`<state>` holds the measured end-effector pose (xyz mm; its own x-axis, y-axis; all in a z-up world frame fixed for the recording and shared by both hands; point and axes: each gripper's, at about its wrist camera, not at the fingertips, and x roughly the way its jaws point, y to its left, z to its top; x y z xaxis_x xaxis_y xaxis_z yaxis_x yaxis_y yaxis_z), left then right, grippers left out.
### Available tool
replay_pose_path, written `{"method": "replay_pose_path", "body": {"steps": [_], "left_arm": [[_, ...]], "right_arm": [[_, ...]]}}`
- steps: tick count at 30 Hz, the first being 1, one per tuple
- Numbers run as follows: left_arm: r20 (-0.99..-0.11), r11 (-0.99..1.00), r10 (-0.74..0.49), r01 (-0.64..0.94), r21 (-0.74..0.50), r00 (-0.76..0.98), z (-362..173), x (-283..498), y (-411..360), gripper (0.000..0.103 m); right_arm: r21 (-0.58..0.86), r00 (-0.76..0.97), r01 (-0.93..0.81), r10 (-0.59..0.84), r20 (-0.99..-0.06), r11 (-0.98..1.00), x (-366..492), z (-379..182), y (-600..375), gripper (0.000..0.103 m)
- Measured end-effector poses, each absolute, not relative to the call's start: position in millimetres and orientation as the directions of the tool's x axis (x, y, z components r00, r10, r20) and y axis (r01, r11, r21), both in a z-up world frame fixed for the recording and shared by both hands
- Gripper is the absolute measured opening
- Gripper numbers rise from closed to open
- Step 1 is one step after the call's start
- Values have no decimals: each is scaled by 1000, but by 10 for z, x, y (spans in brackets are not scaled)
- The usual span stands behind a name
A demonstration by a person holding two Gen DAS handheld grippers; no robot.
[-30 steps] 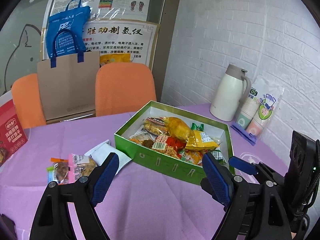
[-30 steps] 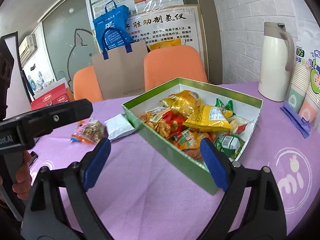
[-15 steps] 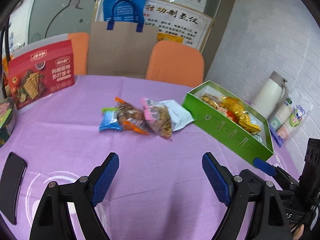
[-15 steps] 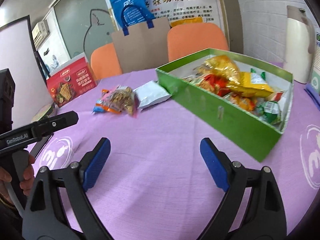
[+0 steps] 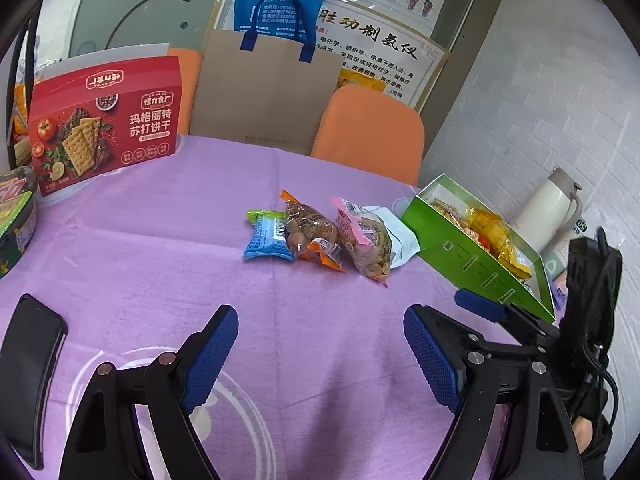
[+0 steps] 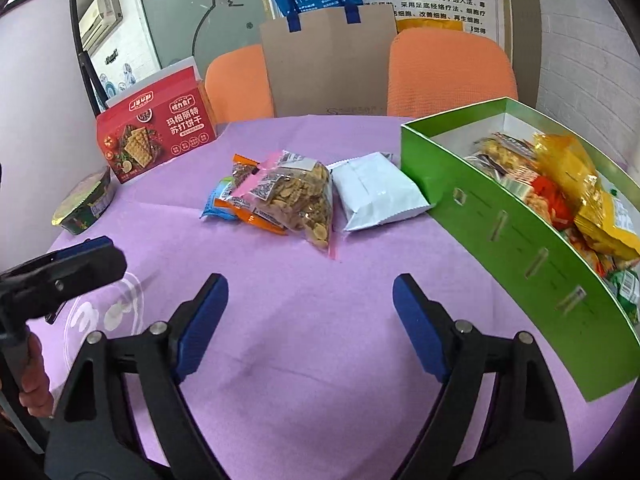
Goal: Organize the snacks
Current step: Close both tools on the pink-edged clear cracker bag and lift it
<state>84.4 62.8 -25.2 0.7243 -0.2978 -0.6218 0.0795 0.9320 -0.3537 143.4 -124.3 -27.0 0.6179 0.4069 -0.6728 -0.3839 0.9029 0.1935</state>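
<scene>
Several snack packs lie together mid-table on the purple cloth: a blue pack (image 5: pixel 267 236), an orange-edged pack (image 5: pixel 310 230), a pink-edged clear bag of crackers (image 6: pixel 298 196) and a white pack (image 6: pixel 378 190). To their right stands a green box (image 6: pixel 508 232) holding several snacks. My left gripper (image 5: pixel 320 354) is open and empty, well short of the packs. My right gripper (image 6: pixel 308 320) is open and empty too, near the table's front. The right gripper also shows in the left wrist view (image 5: pixel 480 306).
A red cracker box (image 5: pixel 106 120) stands at the back left, with a round bowl (image 6: pixel 84 204) near it. A black phone (image 5: pixel 28 368) lies at the left edge. A white thermos (image 5: pixel 548 208) and cup sleeves stand behind the green box. Orange chairs and a paper bag line the far side.
Both grippers have swung left from the green box toward the loose packs and pulled back a little. Both stay open. Nothing on the table has moved.
</scene>
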Motion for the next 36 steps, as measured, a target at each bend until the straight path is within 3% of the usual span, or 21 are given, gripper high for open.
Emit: {"method": "replay_pose_path", "body": {"steps": [4, 6, 8, 10, 11, 12, 18, 26, 28, 32, 36], "left_arm": [[-622, 931, -301, 83, -355, 723, -280, 853, 708, 86], [-623, 933, -294, 78, -351, 724, -293, 852, 756, 86], [-624, 931, -293, 69, -358, 725, -306, 860, 809, 86], [-622, 927, -298, 64, -370, 724, -317, 873, 847, 86], [-625, 927, -298, 62, -371, 722, -323, 885, 852, 86], [-627, 927, -298, 62, -371, 720, -329, 891, 849, 86], [-624, 923, -327, 97, -373, 710, -315, 882, 720, 86], [-632, 892, -433, 207, -401, 642, -397, 736, 401, 83], [-644, 882, -456, 215, -419, 614, -449, 700, 349, 81], [-641, 876, -473, 240, -419, 605, -430, 612, 264, 81], [-642, 872, -483, 261, -414, 596, -376, 694, 194, 75]], "right_arm": [[208, 586, -383, 411, -698, 900, 1737, -348, -1090, 73], [209, 578, -374, 403, -709, 904, 1875, -402, -1037, 62], [197, 572, -370, 390, -722, 908, 1972, -452, -998, 61], [192, 552, -381, 390, -737, 904, 2030, -499, -962, 44], [197, 537, -391, 397, -745, 899, 2039, -519, -951, 24], [196, 537, -395, 399, -743, 897, 2023, -514, -954, 15], [115, 560, -445, 376, -738, 888, 1662, -442, -1005, 14], [175, 546, -437, 415, -728, 882, 891, -362, -1359, 15], [179, 552, -436, 419, -721, 882, 722, -345, -1459, 18], [228, 554, -407, 438, -708, 884, 614, -331, -1619, 34], [257, 551, -399, 454, -700, 880, 672, -326, -1600, 38]]}}
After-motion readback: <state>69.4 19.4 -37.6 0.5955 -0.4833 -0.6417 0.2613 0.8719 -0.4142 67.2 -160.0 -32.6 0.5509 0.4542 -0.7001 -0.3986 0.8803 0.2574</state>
